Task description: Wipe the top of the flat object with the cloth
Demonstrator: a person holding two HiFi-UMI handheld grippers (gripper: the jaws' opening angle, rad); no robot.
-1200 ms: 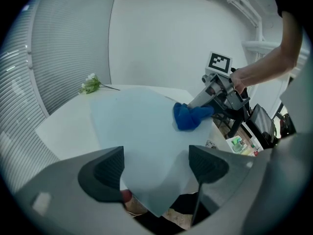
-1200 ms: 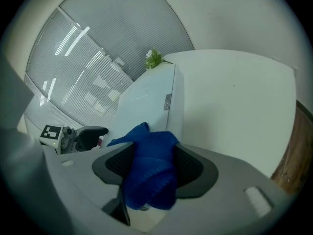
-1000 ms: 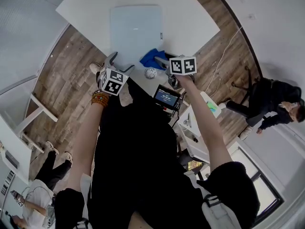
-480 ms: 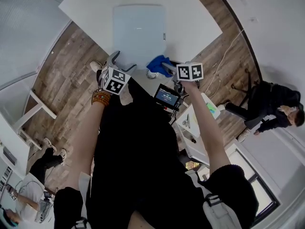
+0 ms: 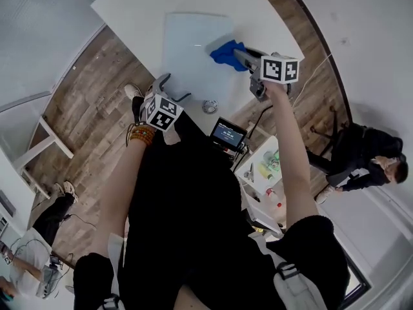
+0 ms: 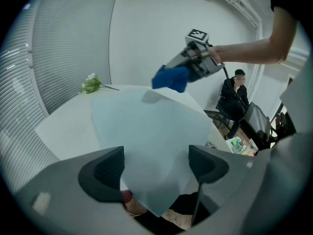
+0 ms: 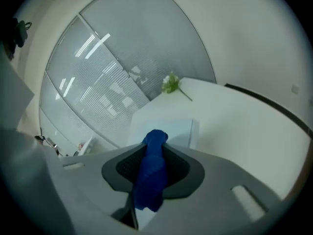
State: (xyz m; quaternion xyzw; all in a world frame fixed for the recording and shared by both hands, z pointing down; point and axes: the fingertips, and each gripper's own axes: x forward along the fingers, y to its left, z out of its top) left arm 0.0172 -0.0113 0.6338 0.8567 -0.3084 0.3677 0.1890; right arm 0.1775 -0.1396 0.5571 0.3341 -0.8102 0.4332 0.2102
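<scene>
A pale blue flat board (image 5: 193, 50) lies on the white table (image 5: 135, 11). My right gripper (image 5: 237, 53) is shut on a blue cloth (image 5: 224, 50) and holds it in the air above the board's right edge. Its jaws have just been closing, with the cloth between them. In the right gripper view the cloth (image 7: 152, 173) is bunched upright between the pads, with the board (image 7: 164, 131) below. My left gripper (image 5: 169, 88) stands open at the board's near corner, which shows between its jaws (image 6: 155, 168) with nothing gripped. From there the cloth (image 6: 170, 78) hangs over the board's far side.
A flower sprig (image 6: 90, 84) lies at the table's far corner. A small round object (image 5: 209, 106) sits near the table's front edge. Beside the table are a small screen (image 5: 226, 134), a white trolley (image 5: 264, 166) with loose items, and a seated person (image 5: 361, 154).
My right gripper has closed on the cloth, lifted it from the table's near edge and carried it farther out over the board's right side. The left gripper has stayed where it was.
</scene>
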